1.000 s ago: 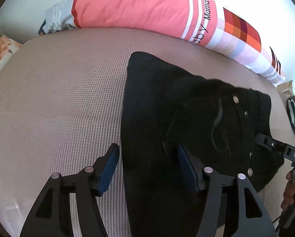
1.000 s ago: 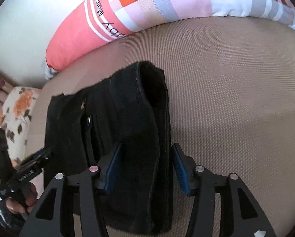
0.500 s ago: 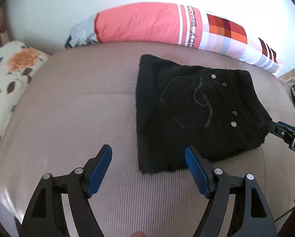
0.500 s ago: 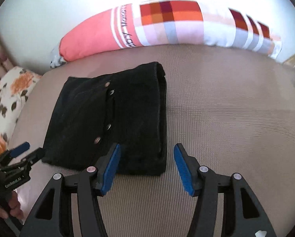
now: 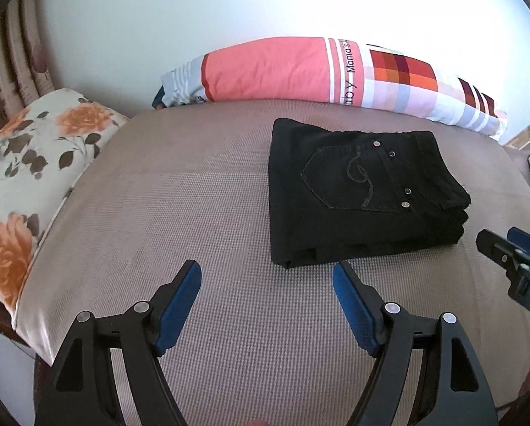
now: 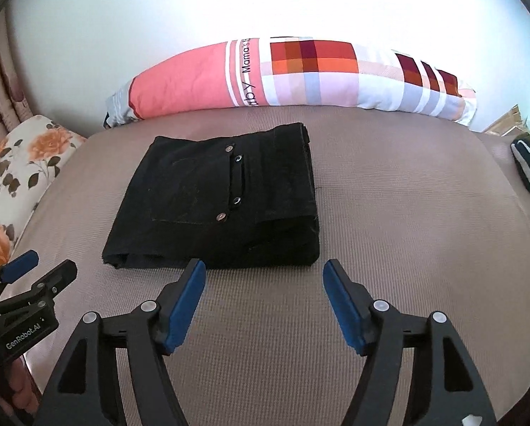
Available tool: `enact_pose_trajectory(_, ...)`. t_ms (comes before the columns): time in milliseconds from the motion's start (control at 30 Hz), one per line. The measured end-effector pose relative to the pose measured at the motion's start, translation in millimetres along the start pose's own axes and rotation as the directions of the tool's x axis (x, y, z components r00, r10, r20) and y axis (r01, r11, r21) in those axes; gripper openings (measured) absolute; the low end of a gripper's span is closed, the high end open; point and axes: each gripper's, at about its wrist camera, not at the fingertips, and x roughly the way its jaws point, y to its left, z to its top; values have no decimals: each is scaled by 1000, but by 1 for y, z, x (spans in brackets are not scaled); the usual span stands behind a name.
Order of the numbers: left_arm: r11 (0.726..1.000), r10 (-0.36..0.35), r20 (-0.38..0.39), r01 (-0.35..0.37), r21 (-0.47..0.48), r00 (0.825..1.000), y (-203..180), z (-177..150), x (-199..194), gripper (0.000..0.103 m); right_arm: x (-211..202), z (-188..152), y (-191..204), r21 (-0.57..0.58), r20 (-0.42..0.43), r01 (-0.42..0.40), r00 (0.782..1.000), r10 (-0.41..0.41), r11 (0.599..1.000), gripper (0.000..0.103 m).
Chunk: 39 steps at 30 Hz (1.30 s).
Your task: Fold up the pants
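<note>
Both wrist views: bright daylight overexposes the wall (image 5: 194, 17), strongest at upper right. Black pants (image 6: 215, 206) lose fold detail in shadow. Focus is sharp; fisheye distortion bows the bolster pillow (image 6: 300, 78), and dark vignetting fills the corners.

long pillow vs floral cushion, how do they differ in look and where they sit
The long pillow is plain pink and checked, with printed lettering; the floral cushion is cream with orange roses. The long pillow lies along the far wall behind the folded black pants; the floral cushion sits at the left edge. Both are soft bedding.
</note>
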Motion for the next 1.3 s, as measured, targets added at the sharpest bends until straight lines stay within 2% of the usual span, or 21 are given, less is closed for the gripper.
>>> enact_pose_trajectory(367,1000,5,5,-5,16,1000,-6,-10,-8,77,-8,-15,12,-15,24,-8,1000,8,1000,71)
enact_pose_trajectory(1300,999,27,-5,-27,17,1000,-8,-17,-6,77,0,-26,18,-19,-9,-34,999,33,999,72)
